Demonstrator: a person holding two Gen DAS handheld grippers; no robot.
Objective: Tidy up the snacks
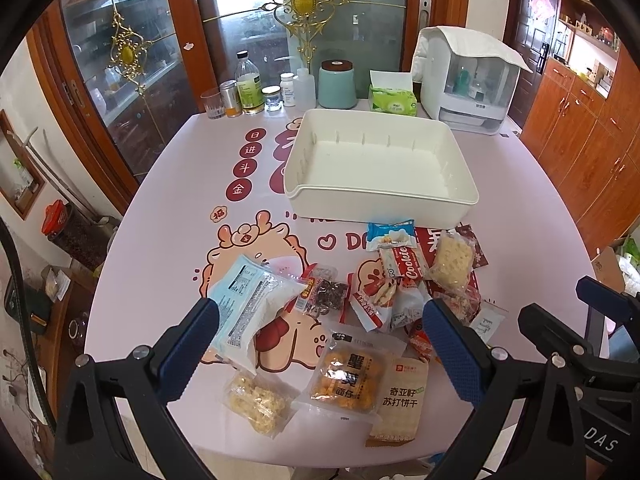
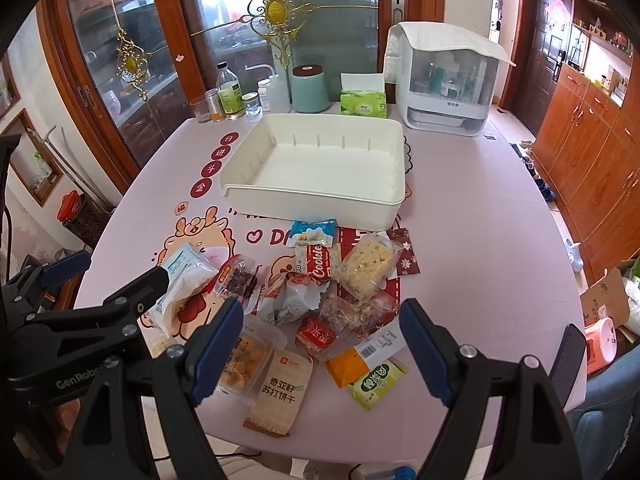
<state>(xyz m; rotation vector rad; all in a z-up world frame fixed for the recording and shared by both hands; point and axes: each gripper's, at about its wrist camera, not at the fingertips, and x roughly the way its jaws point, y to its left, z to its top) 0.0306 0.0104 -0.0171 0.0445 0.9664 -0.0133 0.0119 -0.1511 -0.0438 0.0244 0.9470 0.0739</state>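
Observation:
A heap of wrapped snacks lies on the near half of the pink table. It includes a red Cookie packet (image 1: 404, 264) (image 2: 316, 264), a pale blue bag (image 1: 248, 308) (image 2: 184, 276), a tan cracker pack (image 1: 400, 400) (image 2: 280, 392), a yellow pastry pack (image 1: 348, 380) and a green packet (image 2: 374, 384). Behind the heap stands an empty white bin (image 1: 380, 204) (image 2: 312, 208). My left gripper (image 1: 320, 316) (image 2: 120, 268) hovers open above the heap's left part. To its right, my right gripper (image 2: 322, 312) (image 1: 560, 300) hangs open over the heap's near part. Neither holds anything.
Along the table's far edge stand bottles and jars (image 1: 250, 88), a teal canister (image 1: 337, 84), a green tissue box (image 1: 392, 98) and a white covered appliance (image 1: 468, 80). Glass doors rise behind; wooden cabinets (image 2: 592, 152) line the right. The table's near edge (image 2: 360, 448) is close below.

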